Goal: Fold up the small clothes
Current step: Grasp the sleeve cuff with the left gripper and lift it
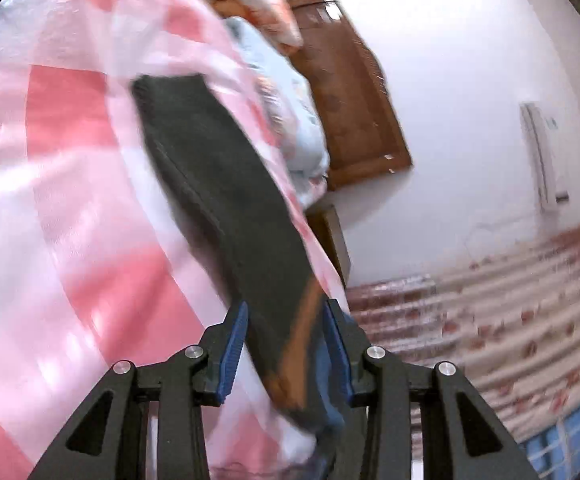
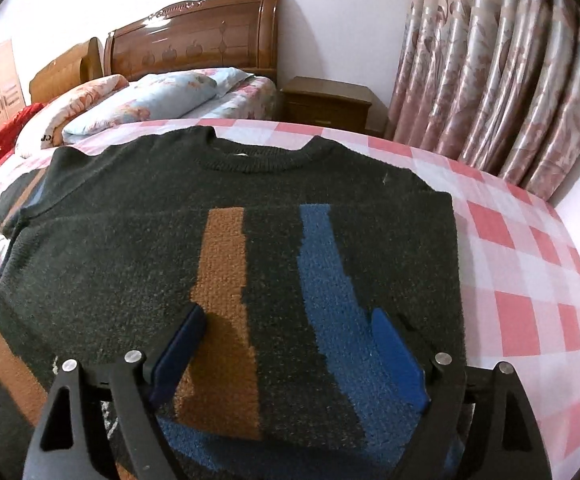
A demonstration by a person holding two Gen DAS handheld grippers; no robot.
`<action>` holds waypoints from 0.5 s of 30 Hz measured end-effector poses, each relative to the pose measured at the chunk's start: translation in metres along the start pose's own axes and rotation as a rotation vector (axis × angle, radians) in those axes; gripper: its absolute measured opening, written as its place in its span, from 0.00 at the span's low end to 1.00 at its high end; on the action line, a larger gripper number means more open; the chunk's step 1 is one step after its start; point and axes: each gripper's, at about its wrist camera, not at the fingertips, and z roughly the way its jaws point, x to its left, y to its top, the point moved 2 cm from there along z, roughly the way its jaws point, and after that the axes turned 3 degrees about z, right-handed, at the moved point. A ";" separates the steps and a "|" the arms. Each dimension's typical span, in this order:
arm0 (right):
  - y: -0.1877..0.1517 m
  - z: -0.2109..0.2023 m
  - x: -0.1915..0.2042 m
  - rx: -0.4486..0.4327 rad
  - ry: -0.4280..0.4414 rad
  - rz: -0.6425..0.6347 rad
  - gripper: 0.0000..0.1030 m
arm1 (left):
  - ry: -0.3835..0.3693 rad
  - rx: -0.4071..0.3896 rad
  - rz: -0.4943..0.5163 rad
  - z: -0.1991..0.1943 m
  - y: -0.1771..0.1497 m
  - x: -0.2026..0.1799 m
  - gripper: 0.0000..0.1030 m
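Note:
A dark grey knit sweater (image 2: 130, 248) with an orange stripe and a blue stripe lies spread on a pink and white checked sheet (image 2: 521, 264), collar at the far side. Its right sleeve is folded over the body. My right gripper (image 2: 286, 320) is open, its blue pads just above the folded sleeve near the stripes. In the tilted, blurred left wrist view, my left gripper (image 1: 286, 320) has its jaws apart around the sweater's other sleeve (image 1: 218, 208), near its orange cuff; I cannot tell whether it grips the cloth.
Pillows (image 2: 146, 100) and a wooden headboard (image 2: 194, 36) lie beyond the sweater. A wooden nightstand (image 2: 325, 104) and floral curtains (image 2: 497, 80) stand at the right. A red cloth (image 2: 2, 132) lies at the far left. A wall air conditioner (image 1: 537, 152) shows in the left view.

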 end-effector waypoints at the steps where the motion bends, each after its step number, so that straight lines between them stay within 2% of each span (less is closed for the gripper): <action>1: 0.001 0.003 -0.001 0.000 -0.002 -0.002 1.00 | 0.015 0.008 -0.022 0.008 0.012 0.008 0.38; 4: 0.002 0.003 -0.001 -0.001 0.001 0.000 1.00 | 0.044 0.001 -0.042 0.025 0.032 0.018 0.32; 6: 0.003 0.003 -0.002 -0.001 0.001 0.001 1.00 | 0.073 -0.012 -0.045 0.031 0.040 0.017 0.07; 8: 0.002 0.003 -0.001 -0.002 0.001 0.001 1.00 | 0.070 -0.066 0.000 0.026 0.039 0.003 0.09; 9: 0.002 0.003 -0.001 -0.002 0.002 0.002 1.00 | 0.061 -0.091 0.044 0.020 0.036 -0.011 0.09; 12: 0.002 0.000 -0.003 -0.007 0.011 0.011 1.00 | 0.021 -0.144 0.268 0.002 0.004 -0.082 0.09; 13: 0.001 -0.001 -0.004 -0.010 0.015 0.015 1.00 | 0.000 -0.146 0.324 -0.001 -0.007 -0.101 0.09; 15: 0.001 -0.007 -0.011 -0.039 0.020 0.047 1.00 | -0.084 -0.106 0.538 0.000 -0.053 -0.166 0.09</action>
